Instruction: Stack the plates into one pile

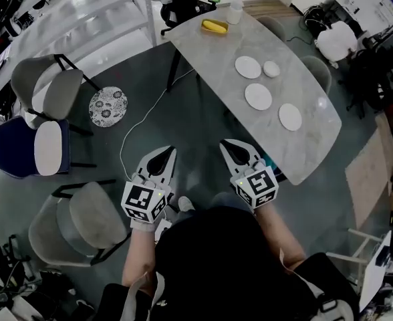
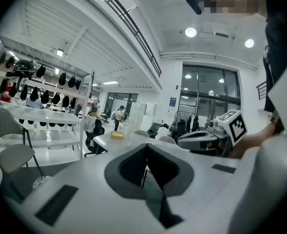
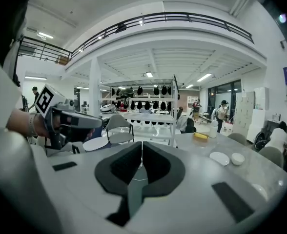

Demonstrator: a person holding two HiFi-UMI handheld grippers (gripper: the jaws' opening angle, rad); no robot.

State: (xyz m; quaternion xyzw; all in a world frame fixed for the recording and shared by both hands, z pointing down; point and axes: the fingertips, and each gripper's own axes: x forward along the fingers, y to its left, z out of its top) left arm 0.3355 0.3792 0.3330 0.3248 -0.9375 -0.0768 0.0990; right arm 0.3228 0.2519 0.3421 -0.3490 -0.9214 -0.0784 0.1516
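Left gripper (image 1: 164,152) and right gripper (image 1: 228,144) hang empty, jaws pressed together, short of the table (image 1: 317,146). Further off, three plates (image 1: 258,96) lie apart beside a small bowl (image 1: 271,69). I'd open wide before reaching for the nearest rim.

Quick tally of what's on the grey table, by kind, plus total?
Plates: 3
Bowl: 1
Yellow object: 1
White bottle: 1
Total: 6
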